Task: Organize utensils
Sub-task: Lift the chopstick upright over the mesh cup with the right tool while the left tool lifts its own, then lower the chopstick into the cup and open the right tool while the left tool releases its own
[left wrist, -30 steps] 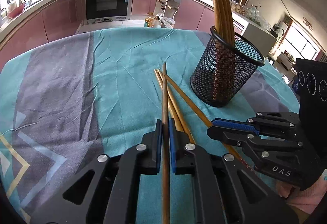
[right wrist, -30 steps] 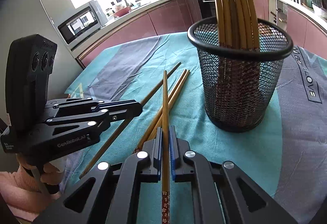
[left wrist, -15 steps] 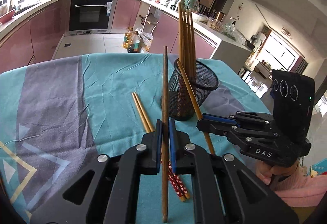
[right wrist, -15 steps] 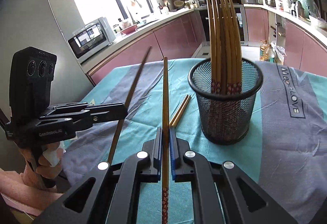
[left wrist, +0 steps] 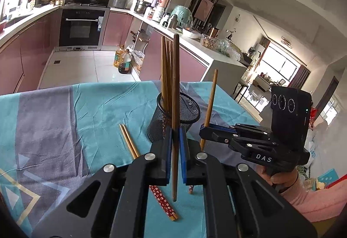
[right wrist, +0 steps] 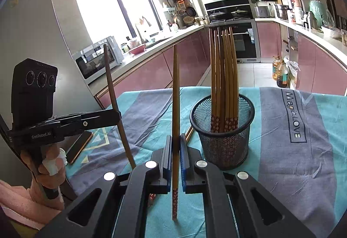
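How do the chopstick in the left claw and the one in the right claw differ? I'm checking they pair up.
The dark brown wooden chopstick in the left claw looks darker than the lighter tan wooden chopstick in the right claw. The tan one's lower end shows red floral print; the dark one's looks plain. Both are clamped, near upright.

Both grippers risen above tablecloth [left wrist: 97, 112], away from mesh holder [right wrist: 223, 129]. Left gripper [left wrist: 175, 136] lifted dark chopstick [left wrist: 175, 86] near upright; right gripper [right wrist: 176, 142] lifted lighter chopstick [right wrist: 175, 90]. Two chopsticks [left wrist: 128, 140] left beside holder.
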A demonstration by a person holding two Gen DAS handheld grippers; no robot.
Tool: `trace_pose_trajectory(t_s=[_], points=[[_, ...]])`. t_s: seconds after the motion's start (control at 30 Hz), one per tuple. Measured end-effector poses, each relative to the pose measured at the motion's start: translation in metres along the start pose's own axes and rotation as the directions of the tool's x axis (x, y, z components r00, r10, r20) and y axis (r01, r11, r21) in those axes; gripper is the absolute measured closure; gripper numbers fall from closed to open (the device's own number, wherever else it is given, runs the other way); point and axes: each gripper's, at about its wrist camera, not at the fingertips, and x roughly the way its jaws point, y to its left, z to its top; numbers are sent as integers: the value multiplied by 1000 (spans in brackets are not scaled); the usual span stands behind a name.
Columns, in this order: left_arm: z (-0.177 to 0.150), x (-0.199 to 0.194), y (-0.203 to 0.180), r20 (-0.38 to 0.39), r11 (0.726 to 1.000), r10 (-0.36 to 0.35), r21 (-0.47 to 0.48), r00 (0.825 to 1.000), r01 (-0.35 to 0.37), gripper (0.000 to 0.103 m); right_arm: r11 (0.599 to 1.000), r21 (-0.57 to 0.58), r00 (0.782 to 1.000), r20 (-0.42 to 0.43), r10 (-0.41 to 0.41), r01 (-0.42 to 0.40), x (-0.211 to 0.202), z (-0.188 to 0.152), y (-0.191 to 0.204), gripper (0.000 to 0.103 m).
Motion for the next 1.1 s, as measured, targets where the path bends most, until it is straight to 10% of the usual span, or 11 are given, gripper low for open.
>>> trace_pose_trajectory(t_s=[1.1], points=[[98,-3,-46,190,996,24,84,982,-40,96,993,-81,970,232,-67,88,-47,91,-22,97]])
